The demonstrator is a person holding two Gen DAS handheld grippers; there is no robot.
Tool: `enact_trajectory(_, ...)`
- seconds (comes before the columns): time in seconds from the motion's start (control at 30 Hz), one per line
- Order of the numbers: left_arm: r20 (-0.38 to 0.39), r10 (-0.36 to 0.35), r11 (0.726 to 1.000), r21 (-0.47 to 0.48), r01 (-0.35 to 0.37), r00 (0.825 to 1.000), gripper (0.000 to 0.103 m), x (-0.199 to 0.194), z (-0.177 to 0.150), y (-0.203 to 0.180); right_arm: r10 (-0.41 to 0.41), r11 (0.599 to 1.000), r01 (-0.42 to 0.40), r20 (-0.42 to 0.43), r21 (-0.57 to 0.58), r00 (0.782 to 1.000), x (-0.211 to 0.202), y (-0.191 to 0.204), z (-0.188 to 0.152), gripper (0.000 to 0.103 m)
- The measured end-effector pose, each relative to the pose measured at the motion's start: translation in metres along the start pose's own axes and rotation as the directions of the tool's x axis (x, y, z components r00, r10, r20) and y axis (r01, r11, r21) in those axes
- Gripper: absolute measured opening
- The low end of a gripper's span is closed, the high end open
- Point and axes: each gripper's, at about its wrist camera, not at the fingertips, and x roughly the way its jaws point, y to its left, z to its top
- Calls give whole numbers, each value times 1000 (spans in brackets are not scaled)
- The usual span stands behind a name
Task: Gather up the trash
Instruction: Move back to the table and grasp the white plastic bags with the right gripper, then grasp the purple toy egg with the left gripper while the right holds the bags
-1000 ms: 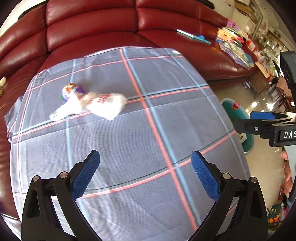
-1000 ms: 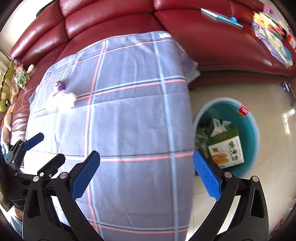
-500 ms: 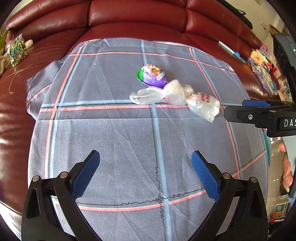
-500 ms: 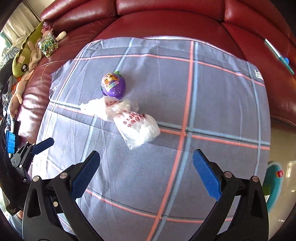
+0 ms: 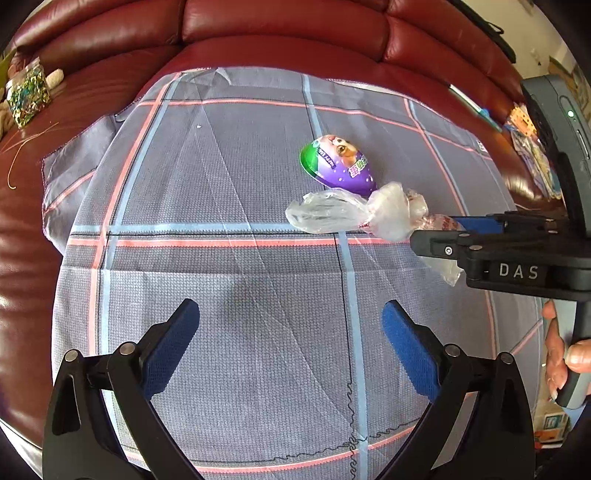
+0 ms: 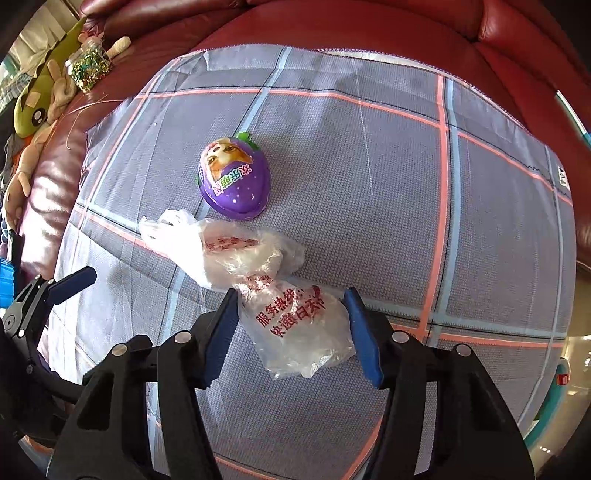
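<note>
Right gripper (image 6: pixel 291 332): jaws have just been closing around the crumpled plastic bag (image 6: pixel 295 325), lower centre; pads flank it, contact unclear.
Left gripper (image 5: pixel 291 350): fingers spread wide, holding nothing.
Purple toy egg (image 6: pixel 234 181): just above the bag.
Surface: plaid cloth (image 6: pixel 369 166) over a red sofa (image 6: pixel 332 22).

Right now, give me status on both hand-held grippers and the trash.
Right hand-held gripper closing around plastic bag, pads not yet pressing. Left hand-held gripper open, empty. Purple egg beside the bag, clear of the grab.
</note>
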Motion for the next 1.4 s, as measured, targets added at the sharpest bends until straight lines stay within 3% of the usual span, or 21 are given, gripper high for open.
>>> enact_trajectory(0.03, 1, -1, 1000, 2, 1, 1000, 99, 1, 2, 0, 17, 1000, -17, -7, 9, 1000, -2, -2, 0, 30)
enact_trajectory(0.13, 5, 3, 1000, 10, -3, 1000, 99, 4, 10, -5, 28, 999, -28, 18, 36, 999, -17, -13, 0, 25)
enact_trajectory(0.3, 14, 4, 999, 34, -5, 1000, 99, 13, 31, -19, 92, 988, -101, 71, 121, 993, -44, -46, 0, 25)
enact_trajectory(0.53, 41, 1, 1000, 6, -1, 999, 99, 32, 75, -33, 19, 979, -38, 98, 202, 995, -44, -91, -2, 25)
enact_trajectory(0.83, 33, 24, 997, -77, -21, 999, 91, 63, 120, -48, 37, 974, -63, 125, 217, 992, -28, -114, 11, 26)
enact_trajectory(0.93, 23, 41, 996, -84, -39, 999, 84, 72, 123, -58, 45, 972, -75, 133, 225, 990, -24, -122, 11, 26)
enact_trajectory(1.03, 49, 113, 993, -49, -111, 992, 54, 72, 122, -68, 58, 967, -91, 140, 240, 988, -22, -130, 7, 26)
enact_trajectory(1.4, 64, 59, 998, -14, -58, 996, 54, 48, 93, -73, 93, 961, -133, 168, 242, 981, -35, -132, -17, 26)
